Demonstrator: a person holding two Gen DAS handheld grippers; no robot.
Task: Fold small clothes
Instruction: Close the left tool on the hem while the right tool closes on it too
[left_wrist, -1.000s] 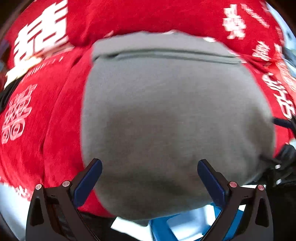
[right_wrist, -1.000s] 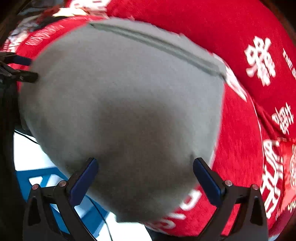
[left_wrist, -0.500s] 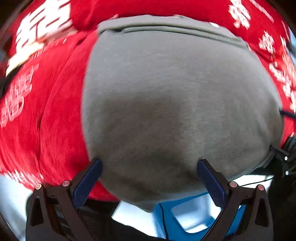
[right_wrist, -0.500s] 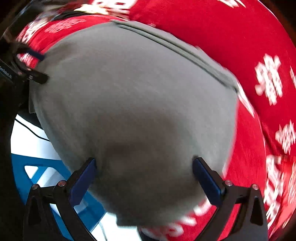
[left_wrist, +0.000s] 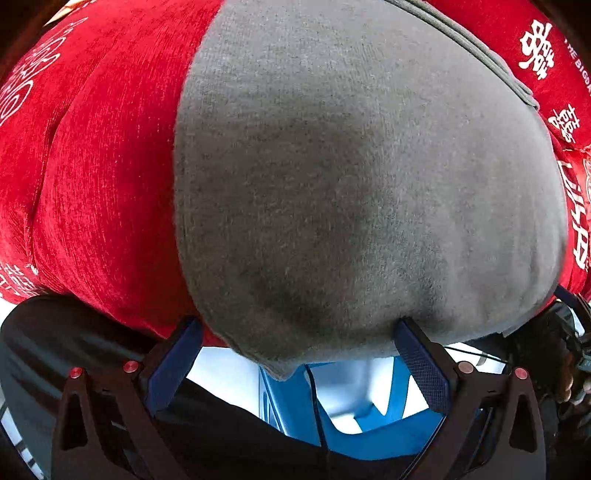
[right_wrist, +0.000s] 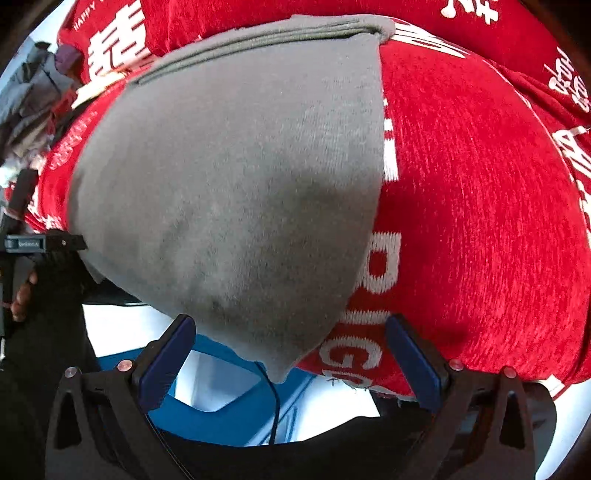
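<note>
- Left wrist view: the grey garment (left_wrist: 369, 192) fills the middle and right of the frame, lying on a red cloth (left_wrist: 103, 184) with white lettering. Its near corner droops at lower centre, right between the fingers of the left gripper (left_wrist: 299, 354), whose 2 blue pads stand wide apart, holding nothing. A ribbed hem runs along the upper right, so the long axis points away from the tongs.
- The grey knit looks soft and fuzzy; the red cloth looks plush, chenille-like. A blue frame (left_wrist: 369, 432) shows below.
- Right wrist view: the same garment (right_wrist: 236, 192) sits centre-left, tapering to a point at lower centre between the spread pads of the right gripper (right_wrist: 288, 354), also empty. The hem crosses the top.
- Both tongs seem equally near that corner; I judge either could pinch it.
</note>
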